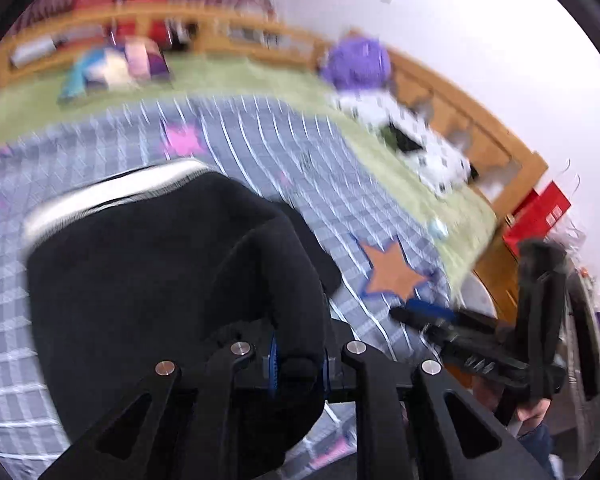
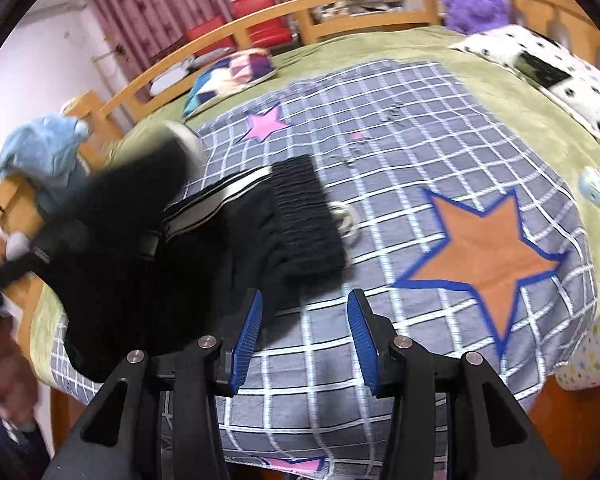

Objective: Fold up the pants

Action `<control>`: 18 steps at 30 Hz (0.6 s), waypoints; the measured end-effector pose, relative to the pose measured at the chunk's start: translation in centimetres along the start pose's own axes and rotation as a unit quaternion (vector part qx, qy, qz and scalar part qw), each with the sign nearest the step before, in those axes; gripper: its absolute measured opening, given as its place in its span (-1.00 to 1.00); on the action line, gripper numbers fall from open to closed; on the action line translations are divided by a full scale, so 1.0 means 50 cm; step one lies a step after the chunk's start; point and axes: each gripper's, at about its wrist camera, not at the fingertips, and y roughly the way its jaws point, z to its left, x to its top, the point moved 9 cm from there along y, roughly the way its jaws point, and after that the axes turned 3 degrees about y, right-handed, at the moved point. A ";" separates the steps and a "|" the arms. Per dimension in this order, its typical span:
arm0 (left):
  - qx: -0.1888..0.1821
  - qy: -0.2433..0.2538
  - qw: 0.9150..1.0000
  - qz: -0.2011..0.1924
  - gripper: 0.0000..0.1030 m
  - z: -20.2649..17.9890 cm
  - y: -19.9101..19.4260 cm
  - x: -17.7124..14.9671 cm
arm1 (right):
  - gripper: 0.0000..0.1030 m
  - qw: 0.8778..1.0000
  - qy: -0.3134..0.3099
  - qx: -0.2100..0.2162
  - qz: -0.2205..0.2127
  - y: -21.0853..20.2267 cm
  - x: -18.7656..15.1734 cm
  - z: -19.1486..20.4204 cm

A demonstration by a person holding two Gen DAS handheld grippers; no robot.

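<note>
Checked grey blanket [image 2: 380, 128] spread over a green-covered bed, and the big orange star [image 2: 484, 256] on it is the landmark to steer by. Black pants [image 2: 204, 264] lie bunched to the left of that star, ribbed waistband nearest it, a white side stripe running away toward the bed's far left rail. Left gripper [image 1: 298, 368] is clamped on a fold of the black fabric, cloth draped thick over its blue pads and lifted clear of the blanket. Right gripper [image 2: 304, 336] stands with its jaws apart, blue pads bare, hovering over the blanket just left of the star's lower point, nothing between them. Looks like a leg is being carried across. Best play, judging from this: keep the held edge taut, bring it level with the waistband beside the star, and set the free tongs on the fold to pin it flat before letting go, or the bunch will slump.
</note>
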 end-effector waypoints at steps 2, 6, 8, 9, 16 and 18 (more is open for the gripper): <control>-0.006 -0.020 0.999 0.030 -0.55 0.013 0.016 -0.023 | -0.04 1.000 0.019 0.020 -0.003 -0.001 0.009 -0.010; -0.007 -0.031 0.999 -0.018 0.06 0.056 -0.062 -0.023 | 0.07 0.997 0.044 0.071 0.001 0.034 0.036 0.016; -0.016 -0.055 0.997 -0.052 0.22 0.091 -0.115 -0.028 | 0.07 0.994 0.042 0.097 0.020 0.077 0.048 0.054; -0.009 -0.066 0.996 -0.061 0.22 0.114 -0.136 -0.031 | 0.07 0.993 0.039 0.108 0.028 0.092 0.048 0.071; 0.050 -0.163 0.983 -0.066 0.22 0.290 -0.205 -0.102 | -0.71 0.993 -0.052 0.064 0.089 0.274 0.021 0.179; 0.066 -0.185 0.979 -0.063 0.22 0.333 -0.209 -0.128 | -0.79 0.989 -0.086 0.085 0.080 0.250 0.038 0.223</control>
